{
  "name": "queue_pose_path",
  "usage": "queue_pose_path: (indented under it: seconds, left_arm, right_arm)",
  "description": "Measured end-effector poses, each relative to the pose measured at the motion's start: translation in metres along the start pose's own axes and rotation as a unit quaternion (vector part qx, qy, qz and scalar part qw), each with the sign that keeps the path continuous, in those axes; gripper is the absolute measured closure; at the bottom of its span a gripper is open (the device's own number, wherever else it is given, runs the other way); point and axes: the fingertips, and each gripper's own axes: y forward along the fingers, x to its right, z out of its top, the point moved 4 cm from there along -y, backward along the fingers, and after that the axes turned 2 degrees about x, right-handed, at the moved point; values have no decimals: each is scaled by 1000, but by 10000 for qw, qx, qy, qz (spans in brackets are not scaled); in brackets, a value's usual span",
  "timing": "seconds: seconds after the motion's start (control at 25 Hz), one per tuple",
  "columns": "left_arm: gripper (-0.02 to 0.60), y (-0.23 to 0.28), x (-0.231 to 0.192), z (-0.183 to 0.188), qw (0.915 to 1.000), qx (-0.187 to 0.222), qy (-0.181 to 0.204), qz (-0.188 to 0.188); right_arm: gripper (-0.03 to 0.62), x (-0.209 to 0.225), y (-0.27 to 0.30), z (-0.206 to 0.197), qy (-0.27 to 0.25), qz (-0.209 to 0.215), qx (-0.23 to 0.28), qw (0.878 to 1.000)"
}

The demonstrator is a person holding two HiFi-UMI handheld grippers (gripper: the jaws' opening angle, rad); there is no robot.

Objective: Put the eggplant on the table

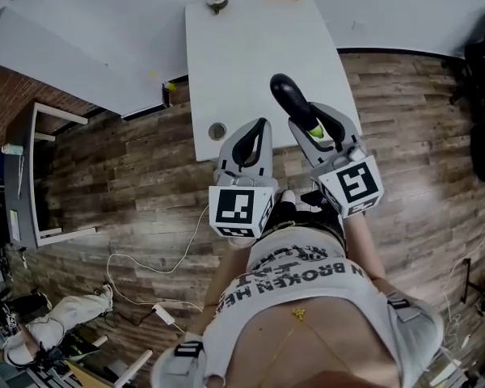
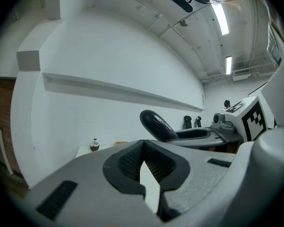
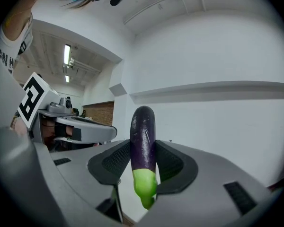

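Right tool [image 1: 315,120] [image 3: 143,148] is clamped on the eggplant [image 1: 289,97] [image 3: 143,136], held over the near end of the white counter [image 1: 250,47].

And the eggplant is gripped low on its body, just above the green stem end. In the right gripper view both ribbed pads are seen pressed against its sides. Its long axis is laid along the jaws: the dark purple tip is pointed forward past the fingertips and out over the counter, the stem is turned back toward the person. Just beside it the left tool [image 1: 255,132] [image 2: 143,148] is held closed with nothing in it, its fingertips brought together at the counter's near edge.
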Motion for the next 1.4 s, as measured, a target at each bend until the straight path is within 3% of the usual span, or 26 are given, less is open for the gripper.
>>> queue_pose_path:
  seconds: [0.24, 0.88, 1.4]
  left_arm:
    - [583, 23, -18, -2, 9999, -9, -11, -171]
    - [583, 91, -127, 8, 9976, 55, -144, -676]
    - [583, 102, -182, -2, 9952, -10, -126, -975]
  right_arm:
    - [427, 9, 20, -5, 27, -111, -47, 9999]
    - [427, 21, 140, 5, -159, -463, -317, 9983]
    - [427, 7, 193, -6, -273, -708, -589, 9954]
